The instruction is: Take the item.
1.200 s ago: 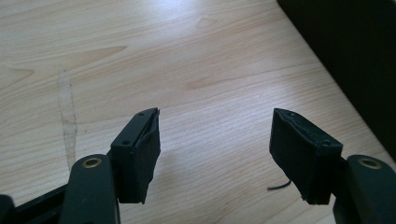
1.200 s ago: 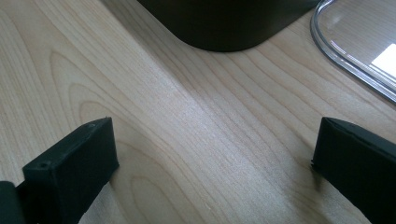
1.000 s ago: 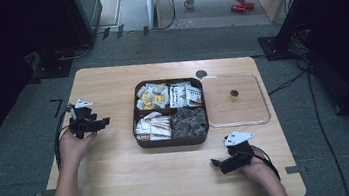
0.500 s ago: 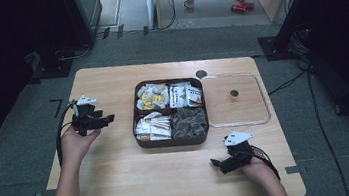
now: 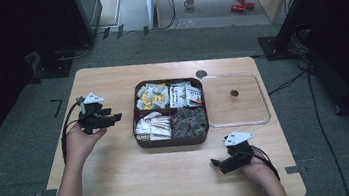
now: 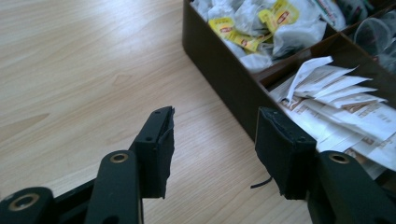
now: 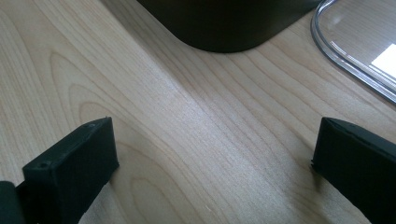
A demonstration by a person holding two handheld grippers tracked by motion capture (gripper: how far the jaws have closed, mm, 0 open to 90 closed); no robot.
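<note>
Four compartments divide the dark brown square plastic tray (image 5: 173,141), which sits at the centre of the high view on the light wooden tabletop (image 5: 121,170). Upper-left compartment: crumpled white tea bags with yellow tags (image 5: 151,96); red print on the tags, too small to read. Upper-right: white sachets with dark print (image 5: 186,95), unreadable. Lower-left: flat white paper packets (image 5: 152,127); faint lettering in the left claw view, not legible. Lower-right: dark crinkled wrappers (image 5: 188,122).

A clear plastic lid with a small round knob (image 5: 235,99) lies flat just right of the tray.

Left claw (image 5: 115,117), centre left of the high view, points at the tray's left wall; its jaws have just been closing and stand half apart, nothing between them. Right claw (image 5: 215,163), lower right, jaws wide apart over bare wood, nothing held.
</note>
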